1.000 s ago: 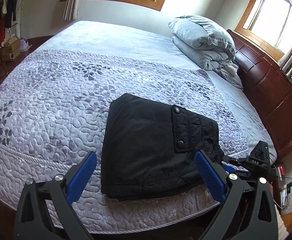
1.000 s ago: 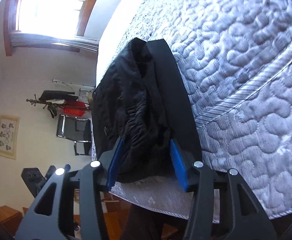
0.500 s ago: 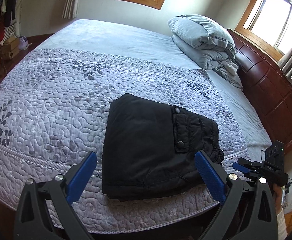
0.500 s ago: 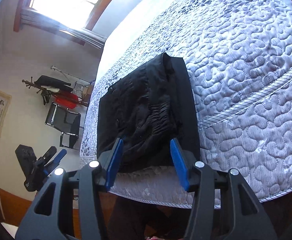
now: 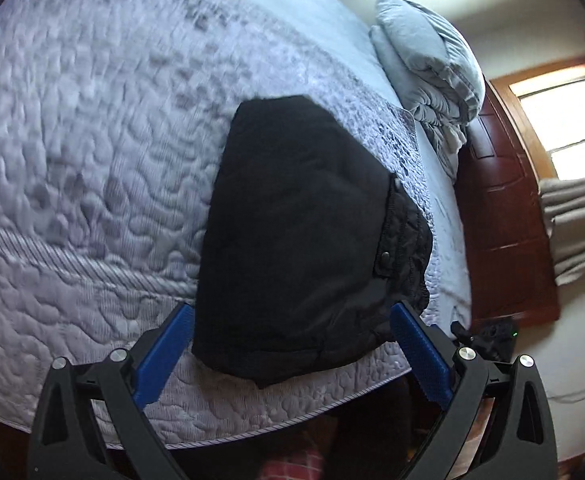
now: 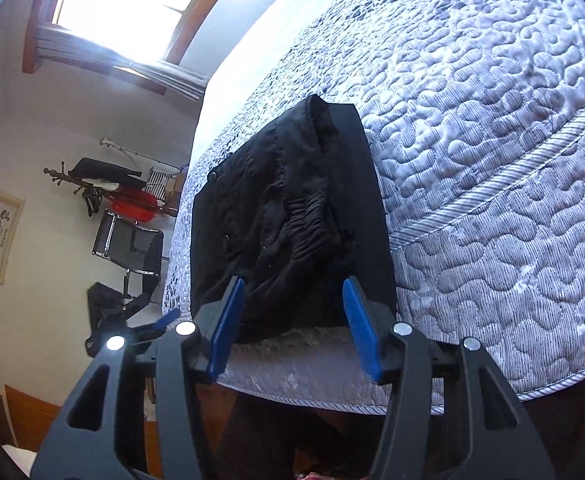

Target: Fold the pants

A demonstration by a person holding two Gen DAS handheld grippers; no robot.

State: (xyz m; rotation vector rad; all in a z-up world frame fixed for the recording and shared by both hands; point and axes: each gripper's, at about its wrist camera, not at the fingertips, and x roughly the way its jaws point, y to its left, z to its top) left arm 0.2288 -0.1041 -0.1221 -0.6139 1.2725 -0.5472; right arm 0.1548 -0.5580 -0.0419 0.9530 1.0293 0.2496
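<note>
The black pants (image 5: pixel 300 236) lie folded in a compact bundle near the front edge of the quilted bed (image 5: pixel 72 184); the waistband with snap buttons faces right. They also show in the right wrist view (image 6: pixel 288 220). My left gripper (image 5: pixel 292 356) is open and empty, just in front of the bundle's near edge. My right gripper (image 6: pixel 294 324) is open and empty at the bundle's waistband end, not touching it. The other gripper shows at the lower right in the left wrist view (image 5: pixel 488 336) and at the lower left in the right wrist view (image 6: pixel 132 320).
Folded grey bedding (image 5: pixel 428 64) is stacked at the head of the bed by the wooden headboard (image 5: pixel 504 216). A chair (image 6: pixel 128 244) and a coat rack (image 6: pixel 104 188) stand by the wall beyond the bed's far side. Windows are bright.
My left gripper has dropped closer to the pants and tilted, blurring the view. My right gripper has drawn back from the waistband and its jaws have opened wider.
</note>
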